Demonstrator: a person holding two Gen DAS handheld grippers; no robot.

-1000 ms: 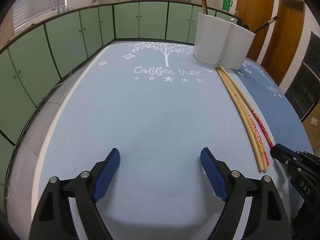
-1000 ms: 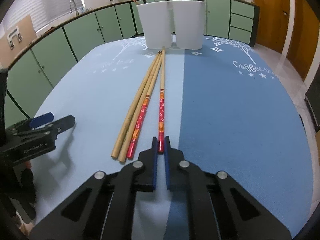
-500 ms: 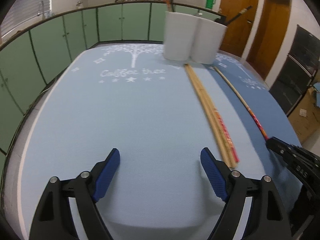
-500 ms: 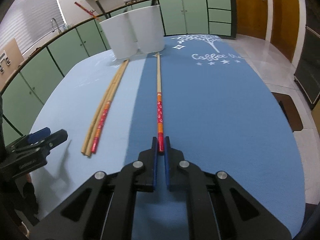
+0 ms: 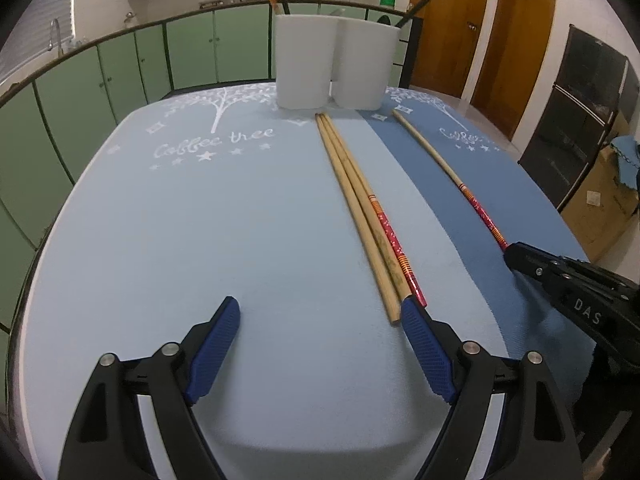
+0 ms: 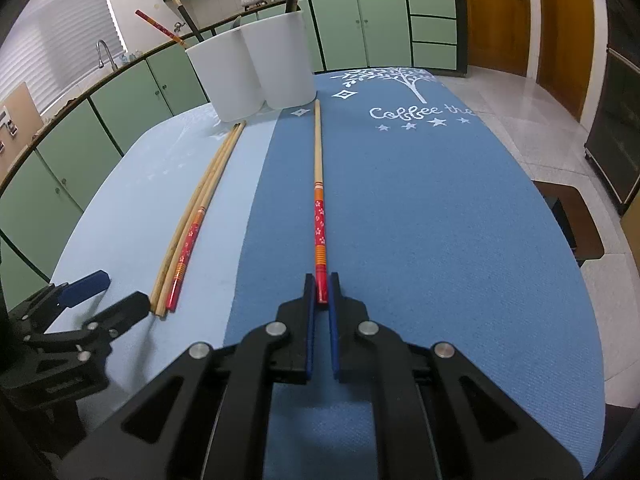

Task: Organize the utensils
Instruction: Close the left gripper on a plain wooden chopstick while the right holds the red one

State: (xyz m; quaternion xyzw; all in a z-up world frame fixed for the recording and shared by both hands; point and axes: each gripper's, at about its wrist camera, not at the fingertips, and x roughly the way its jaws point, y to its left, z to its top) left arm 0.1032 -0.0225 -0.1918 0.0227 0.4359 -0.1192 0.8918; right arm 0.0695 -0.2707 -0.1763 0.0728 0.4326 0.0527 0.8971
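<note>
My right gripper (image 6: 319, 292) is shut on the red end of a long red-and-wood chopstick (image 6: 319, 200), which points toward the white holders; it also shows in the left wrist view (image 5: 452, 176). Three more chopsticks (image 5: 368, 216) lie together on the light blue mat, also seen in the right wrist view (image 6: 196, 220). My left gripper (image 5: 320, 320) is open and empty, its right finger just beside their near ends. Two white holder cups (image 5: 332, 66) stand at the far end with several chopsticks in them; they also show in the right wrist view (image 6: 256, 68).
The table carries a light blue mat (image 5: 180, 220) and a darker blue mat (image 6: 420, 220). Green cabinets (image 5: 120, 76) ring the room. Wooden doors (image 5: 480, 24) and a cardboard box (image 5: 600, 208) stand to the right beyond the table edge.
My right gripper has pulled the red-and-wood chopstick away from the bundle, to the right onto the darker mat. My left gripper has moved right, up to the near ends of the other chopsticks.
</note>
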